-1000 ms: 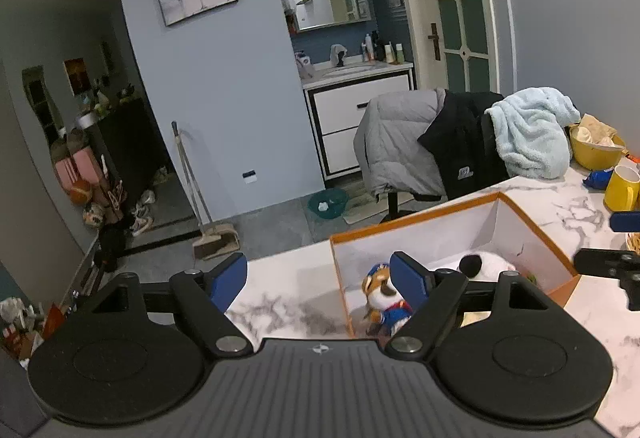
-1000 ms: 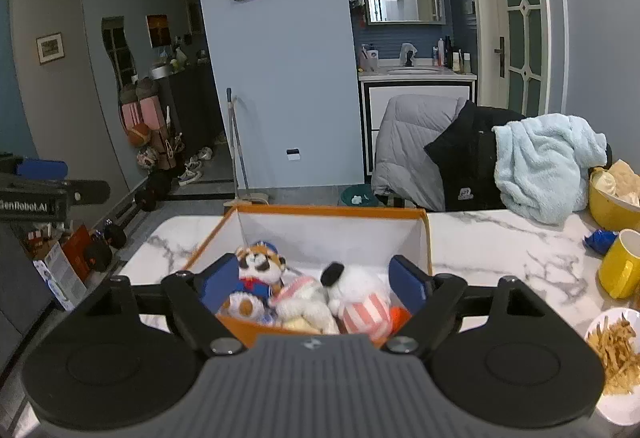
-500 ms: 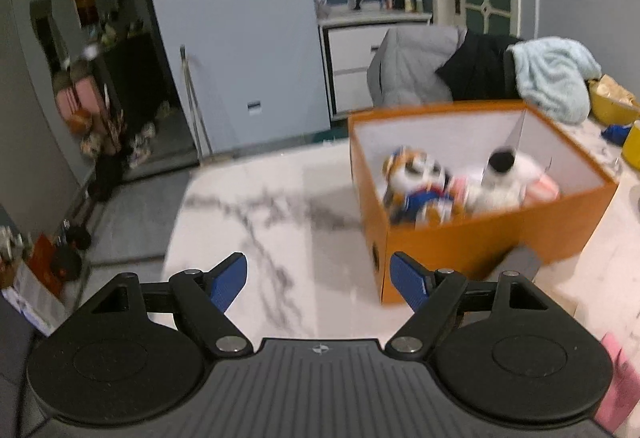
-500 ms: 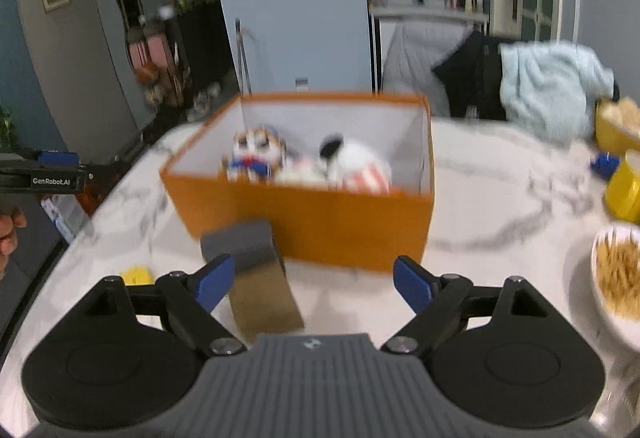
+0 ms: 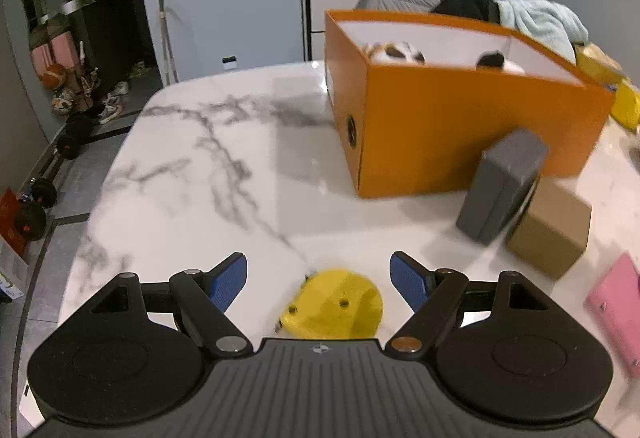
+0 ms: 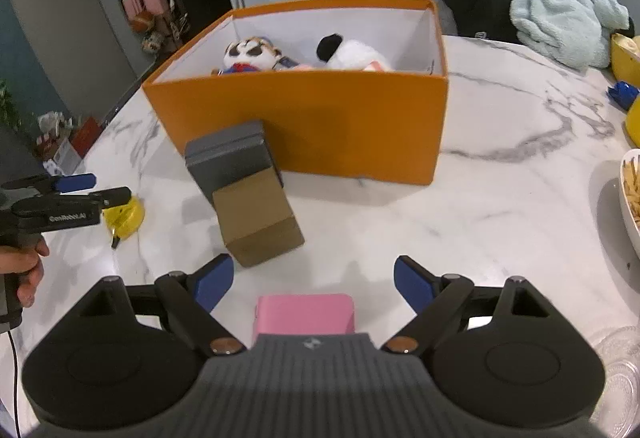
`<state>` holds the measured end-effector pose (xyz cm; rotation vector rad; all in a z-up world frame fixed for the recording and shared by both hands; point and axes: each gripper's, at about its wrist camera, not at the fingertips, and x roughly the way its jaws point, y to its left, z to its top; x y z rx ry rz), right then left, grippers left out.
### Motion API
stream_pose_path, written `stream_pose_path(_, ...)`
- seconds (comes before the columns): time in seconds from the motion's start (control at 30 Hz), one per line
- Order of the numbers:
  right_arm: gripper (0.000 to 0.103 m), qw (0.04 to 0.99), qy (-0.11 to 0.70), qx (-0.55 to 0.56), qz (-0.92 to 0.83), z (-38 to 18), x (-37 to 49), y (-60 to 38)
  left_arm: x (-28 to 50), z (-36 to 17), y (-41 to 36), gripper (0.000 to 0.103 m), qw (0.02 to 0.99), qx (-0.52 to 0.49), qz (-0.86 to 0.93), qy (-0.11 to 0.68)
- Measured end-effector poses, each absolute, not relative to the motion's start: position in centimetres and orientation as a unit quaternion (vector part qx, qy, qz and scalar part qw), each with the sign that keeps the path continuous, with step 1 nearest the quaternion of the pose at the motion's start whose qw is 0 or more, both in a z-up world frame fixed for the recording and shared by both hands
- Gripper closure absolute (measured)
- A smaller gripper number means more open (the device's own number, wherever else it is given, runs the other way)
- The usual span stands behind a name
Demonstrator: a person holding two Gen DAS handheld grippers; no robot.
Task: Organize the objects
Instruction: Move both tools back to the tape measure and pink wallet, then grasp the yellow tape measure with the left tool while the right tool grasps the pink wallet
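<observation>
An orange box [image 5: 460,126] [image 6: 304,134] with plush toys [image 6: 348,56] inside stands on the marble table [image 5: 208,174]. A grey box [image 5: 500,186] [image 6: 228,158] leans on a brown cardboard box [image 5: 550,234] [image 6: 258,222] in front of it. My left gripper [image 5: 319,278] is open, with a yellow tape measure [image 5: 336,304] [image 6: 124,216] lying between its fingers. My right gripper [image 6: 314,280] is open, with a pink box [image 6: 304,318] [image 5: 616,314] between its fingers, close to the camera.
A yellow bowl [image 6: 624,56], a yellow mug [image 5: 628,102] and a white dish of fries [image 6: 632,194] sit at the table's right. A chair draped with jackets and a blue towel [image 6: 564,18] stands behind the table. The left gripper also shows in the right wrist view [image 6: 60,198].
Both grippers have pulled back from over the orange box and dropped low to the table. The tape measure and pink box now lie between their open fingers.
</observation>
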<state>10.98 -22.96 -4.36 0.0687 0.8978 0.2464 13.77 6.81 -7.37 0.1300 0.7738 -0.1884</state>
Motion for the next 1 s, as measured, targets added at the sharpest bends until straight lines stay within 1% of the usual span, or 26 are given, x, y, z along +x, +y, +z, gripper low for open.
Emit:
stream_pose_path(0.33, 0.014, 0.874, 0.469, 0.0, 0.131, -7.0, 10.4, -21.8, 13.8, -9.7, 6.9, 0.01, 0.908, 0.081, -0.108, 0.398)
stream_pose_path(0.6, 0.014, 0.86, 0.49, -0.018, 0.14, -8.8, 10.0, -20.5, 13.3, -10.1, 7.2, 0.011, 0.916, 0.064, -0.115, 0.379)
stream_pose_path(0.7, 0.009, 0.859, 0.492, -0.032, 0.139, -9.3, 9.8, -19.9, 13.2, -10.1, 7.2, 0.012, 0.917, 0.055, -0.109, 0.379)
stream_pose_path(0.8, 0.006, 0.86, 0.489, -0.054, 0.137, -9.6, 9.6, -19.2, 12.9, -10.2, 7.1, 0.017, 0.92, 0.053, -0.106, 0.374)
stream_pose_path(0.87, 0.007, 0.856, 0.495, -0.07, 0.133, -9.8, 9.6, -18.9, 12.5, -10.1, 6.9, 0.029, 0.922, 0.056, -0.111, 0.367)
stream_pose_path(0.97, 0.007, 0.841, 0.521, -0.068, 0.126, -10.5, 9.7, -19.0, 11.7, -10.2, 6.5, 0.029, 0.923, 0.066, -0.122, 0.358)
stream_pose_path(1.0, 0.005, 0.837, 0.529, -0.069, 0.123, -10.7, 9.7, -19.1, 11.4, -10.2, 6.4, 0.029, 0.924, 0.066, -0.127, 0.356)
